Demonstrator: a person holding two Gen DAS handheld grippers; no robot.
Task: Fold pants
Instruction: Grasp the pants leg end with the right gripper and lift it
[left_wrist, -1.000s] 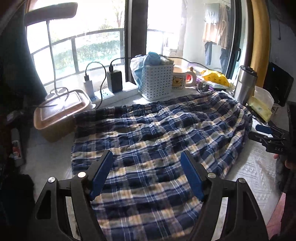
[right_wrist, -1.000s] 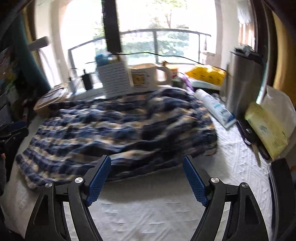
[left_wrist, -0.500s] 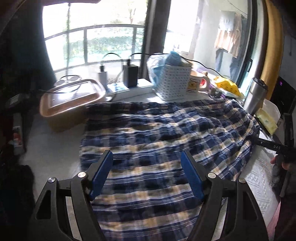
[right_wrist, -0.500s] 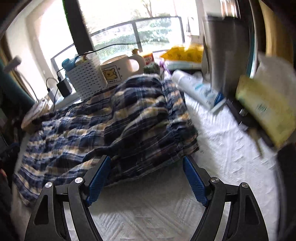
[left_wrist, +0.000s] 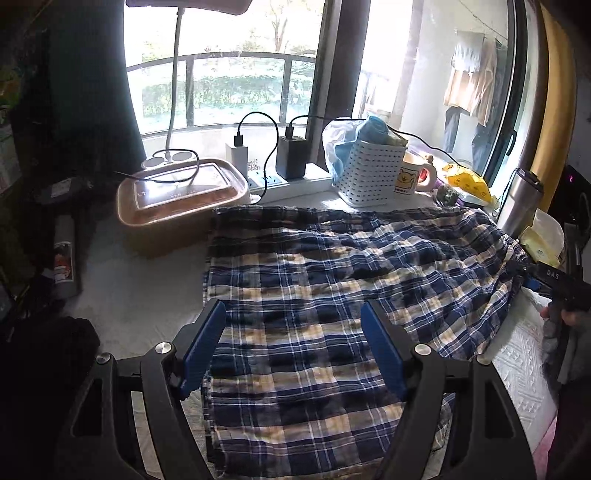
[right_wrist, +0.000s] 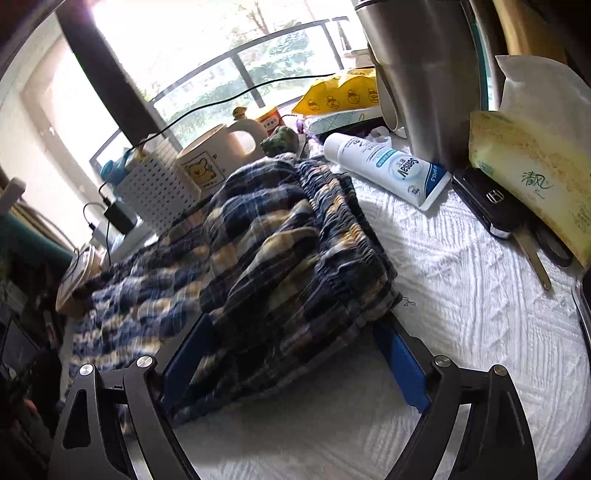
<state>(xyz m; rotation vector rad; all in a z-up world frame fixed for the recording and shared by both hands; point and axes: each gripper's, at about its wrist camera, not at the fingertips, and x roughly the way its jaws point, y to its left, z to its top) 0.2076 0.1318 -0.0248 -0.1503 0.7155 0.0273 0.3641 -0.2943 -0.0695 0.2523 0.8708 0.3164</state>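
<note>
Blue, white and tan plaid pants (left_wrist: 332, 295) lie spread across the white textured table cover. My left gripper (left_wrist: 293, 345) is open and hovers just above the leg end of the pants. My right gripper (right_wrist: 295, 350) is open, with the elastic waistband corner (right_wrist: 347, 258) of the pants lying between its blue fingers; the cloth hides the fingertips. The right gripper also shows in the left wrist view (left_wrist: 546, 278) at the waistband edge on the right.
At the back stand a brown lidded container (left_wrist: 177, 199), a power strip with chargers (left_wrist: 291, 158), a white perforated basket (left_wrist: 373, 170) and a mug (right_wrist: 214, 158). A steel tumbler (right_wrist: 424, 74), a lying tube (right_wrist: 388, 166), a tissue pack (right_wrist: 532, 162) and a car key (right_wrist: 491, 206) crowd the right side.
My right gripper has moved forward onto the waistband corner, which now lies between its fingers. My left gripper has shifted left and lifted a little over the leg end.
</note>
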